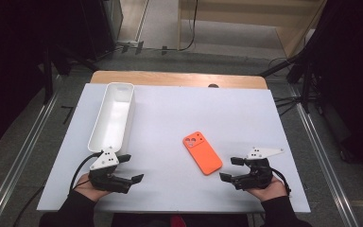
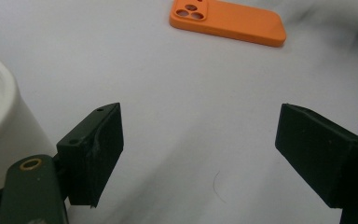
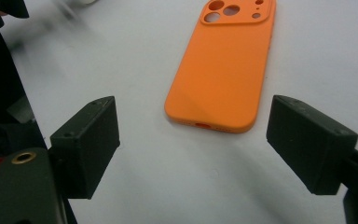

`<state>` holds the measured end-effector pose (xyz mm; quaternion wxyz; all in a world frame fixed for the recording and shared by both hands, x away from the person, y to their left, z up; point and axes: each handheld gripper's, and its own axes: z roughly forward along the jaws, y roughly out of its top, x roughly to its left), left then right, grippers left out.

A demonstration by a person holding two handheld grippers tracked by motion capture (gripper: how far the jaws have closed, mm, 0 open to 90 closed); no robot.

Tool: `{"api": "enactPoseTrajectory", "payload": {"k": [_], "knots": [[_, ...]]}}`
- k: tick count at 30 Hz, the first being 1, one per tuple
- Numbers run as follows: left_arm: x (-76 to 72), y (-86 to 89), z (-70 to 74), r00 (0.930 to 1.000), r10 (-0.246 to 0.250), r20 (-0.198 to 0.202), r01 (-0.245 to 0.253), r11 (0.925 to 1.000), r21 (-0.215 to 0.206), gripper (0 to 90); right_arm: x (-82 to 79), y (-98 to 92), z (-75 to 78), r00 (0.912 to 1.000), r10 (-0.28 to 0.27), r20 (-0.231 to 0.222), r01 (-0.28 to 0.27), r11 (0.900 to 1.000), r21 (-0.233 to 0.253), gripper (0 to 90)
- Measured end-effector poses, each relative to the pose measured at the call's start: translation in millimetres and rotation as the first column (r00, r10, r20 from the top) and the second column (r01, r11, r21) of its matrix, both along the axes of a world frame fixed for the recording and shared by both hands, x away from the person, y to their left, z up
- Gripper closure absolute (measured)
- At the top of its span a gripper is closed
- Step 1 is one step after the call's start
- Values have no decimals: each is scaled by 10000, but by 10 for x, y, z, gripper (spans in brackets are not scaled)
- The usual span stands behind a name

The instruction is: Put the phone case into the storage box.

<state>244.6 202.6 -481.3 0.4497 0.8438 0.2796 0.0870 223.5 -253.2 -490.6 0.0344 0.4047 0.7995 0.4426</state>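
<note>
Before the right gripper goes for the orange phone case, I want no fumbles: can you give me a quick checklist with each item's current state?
1. Right gripper jaws open: ok.
2. Orange phone case lies flat on the table, camera cutouts at the far end: ok.
3. Case lies ahead of the jaws, not yet between them: ok.
4. Left gripper open, apart from the case: ok.
5. White tray empty: ok.
6. Jaws wide enough to span the case: cannot tell.
</note>
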Motion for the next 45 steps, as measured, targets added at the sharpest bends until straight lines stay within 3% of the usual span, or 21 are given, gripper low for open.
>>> {"api": "enactPoseTrajectory", "payload": {"k": [12, 17, 29, 45], "knots": [[6, -9, -1, 9998, -64, -198, 64, 10000, -28, 156, 65, 9, -9, 9999, 39, -100, -39, 10000, -40, 158], [6, -10, -4, 9998, -69, -200, 68, 10000, -57, 156, 108, 4, 10, 9995, -237, -228, 237, 9997, 7, 158], [11, -5, -5, 9998, -63, -193, 62, 10000, -33, 156, 223, 84, 66, 9977, -662, 144, 666, 9974, -270, 158], [20, -3, -13, 9997, -83, -210, 83, 10000, 1, 156, 333, 187, 119, 9943, -1022, 298, 1038, 9929, -579, 158]]}}
